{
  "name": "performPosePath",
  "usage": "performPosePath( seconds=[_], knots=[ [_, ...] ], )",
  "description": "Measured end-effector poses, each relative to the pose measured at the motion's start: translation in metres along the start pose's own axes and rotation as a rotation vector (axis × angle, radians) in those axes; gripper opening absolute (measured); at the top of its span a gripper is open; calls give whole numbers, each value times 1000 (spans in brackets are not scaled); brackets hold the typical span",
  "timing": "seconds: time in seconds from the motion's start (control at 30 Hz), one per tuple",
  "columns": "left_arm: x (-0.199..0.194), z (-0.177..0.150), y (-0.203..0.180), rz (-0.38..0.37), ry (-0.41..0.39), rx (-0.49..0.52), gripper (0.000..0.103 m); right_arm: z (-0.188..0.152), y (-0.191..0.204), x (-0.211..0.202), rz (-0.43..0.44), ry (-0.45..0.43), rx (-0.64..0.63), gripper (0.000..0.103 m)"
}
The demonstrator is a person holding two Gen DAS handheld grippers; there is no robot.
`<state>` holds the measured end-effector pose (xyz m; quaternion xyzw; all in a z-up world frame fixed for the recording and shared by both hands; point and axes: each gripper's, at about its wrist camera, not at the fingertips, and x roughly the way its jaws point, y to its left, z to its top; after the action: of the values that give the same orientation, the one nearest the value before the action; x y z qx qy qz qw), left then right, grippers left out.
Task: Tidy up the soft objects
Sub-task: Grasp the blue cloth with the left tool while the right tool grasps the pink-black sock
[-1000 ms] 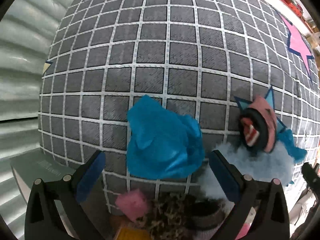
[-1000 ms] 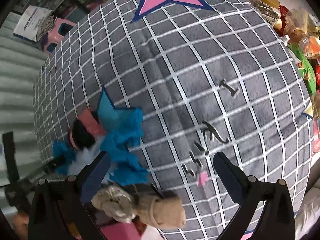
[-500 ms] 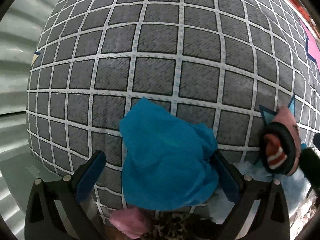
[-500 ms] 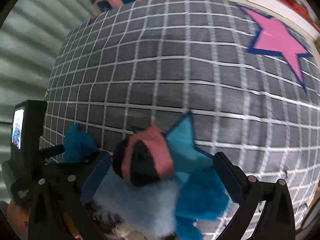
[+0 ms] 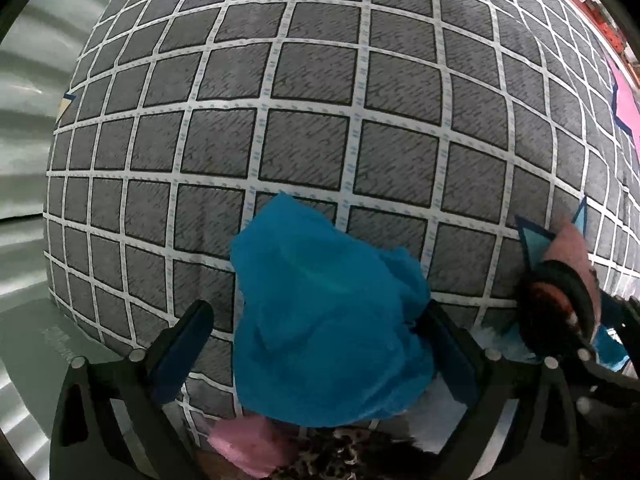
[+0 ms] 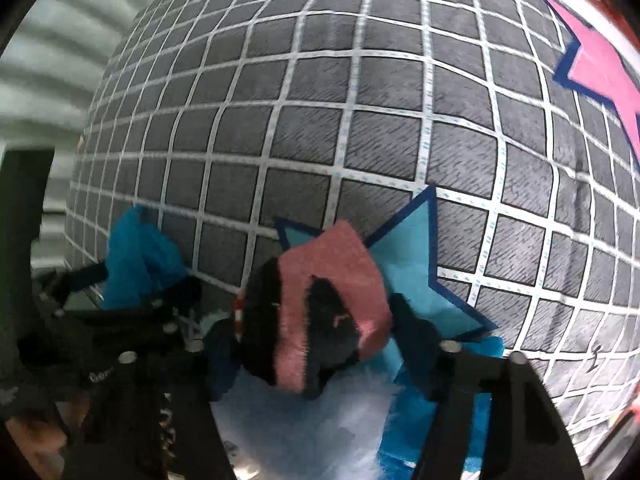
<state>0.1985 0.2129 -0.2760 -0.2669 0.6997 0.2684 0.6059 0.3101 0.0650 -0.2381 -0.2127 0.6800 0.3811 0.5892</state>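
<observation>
- My light is even and soft, with no hard shadows on the grey cloth with its white grid [image 5: 312, 148].
- That grid bulges and bends toward the black round rims.
- My right view smears near its pink star print [image 6: 600, 68]; my left stays crisp.

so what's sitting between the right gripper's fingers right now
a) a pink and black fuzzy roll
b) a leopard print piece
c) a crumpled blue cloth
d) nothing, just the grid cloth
a: in the right wrist view the pink and black fuzzy roll sits between the closing jaws of the right gripper, while the blue cloth lies off to the side.
</observation>
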Motion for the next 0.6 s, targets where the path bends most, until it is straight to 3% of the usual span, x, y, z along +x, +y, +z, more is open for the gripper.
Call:
performPosePath(
  seconds=[0.1, 0.2, 0.23, 0.33, 0.6],
  knots=[
    [-12, -6, -10, -35, 11, 7, 84, 0, 2, -3, 7, -7, 0, 36],
    [-19, -11, -15, -55, 13, 30, 57, -5, -1, -17, 35, -33, 24, 35],
    [-24, -13, -17, -56, 5, 56, 43, -4, -2, -23, 39, -42, 32, 35],
    [-33, -16, -19, -57, -12, 87, 32, -2, -4, -38, 61, -64, 57, 35],
    [-99, -29, -9, -64, -138, 86, 31, -7, -1, -85, 91, -112, 65, 35]
  ],
)
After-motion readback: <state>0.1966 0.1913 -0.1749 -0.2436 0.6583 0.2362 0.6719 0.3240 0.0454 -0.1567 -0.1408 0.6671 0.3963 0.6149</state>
